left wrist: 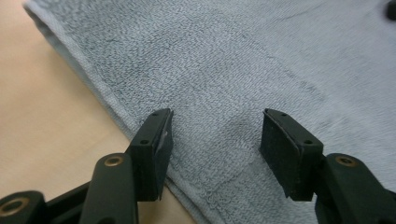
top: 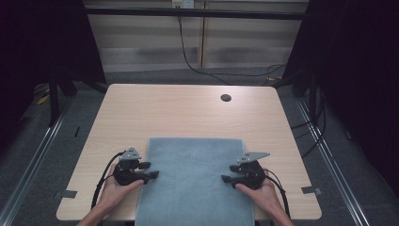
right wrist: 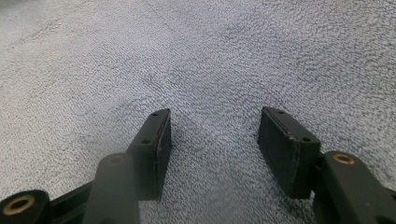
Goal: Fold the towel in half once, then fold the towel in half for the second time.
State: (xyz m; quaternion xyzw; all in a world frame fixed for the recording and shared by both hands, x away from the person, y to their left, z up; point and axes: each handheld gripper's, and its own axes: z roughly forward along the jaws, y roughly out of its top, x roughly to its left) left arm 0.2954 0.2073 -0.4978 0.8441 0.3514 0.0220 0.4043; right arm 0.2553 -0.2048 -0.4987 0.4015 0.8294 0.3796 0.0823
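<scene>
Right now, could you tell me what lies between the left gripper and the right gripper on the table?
Only the grey-blue towel lies between the left gripper and the right gripper; the high view shows nothing else on that stretch.

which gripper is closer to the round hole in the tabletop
Right. The right gripper sits below the hole; the left gripper is farther off, at the towel's opposite edge.

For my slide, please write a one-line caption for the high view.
Two hand-held grippers, left gripper and right gripper, jaws open, at opposite side edges of a grey-blue towel on a wooden table.
</scene>
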